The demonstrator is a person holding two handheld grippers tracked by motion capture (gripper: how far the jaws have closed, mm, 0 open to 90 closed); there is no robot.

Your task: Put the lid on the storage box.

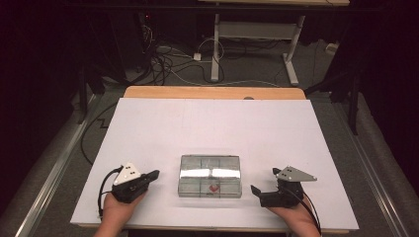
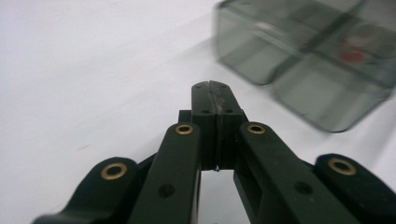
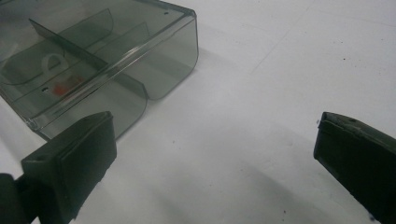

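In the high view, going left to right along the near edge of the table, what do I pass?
Left claw → clear compartment box with a small red item inside → right claw.

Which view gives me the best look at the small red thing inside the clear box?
The high view: the red item shows sharply in a front compartment of the clear box, between both grippers. The left gripper view shows it as a red blur; the right gripper view shows a faint orange-red smear behind the divider.
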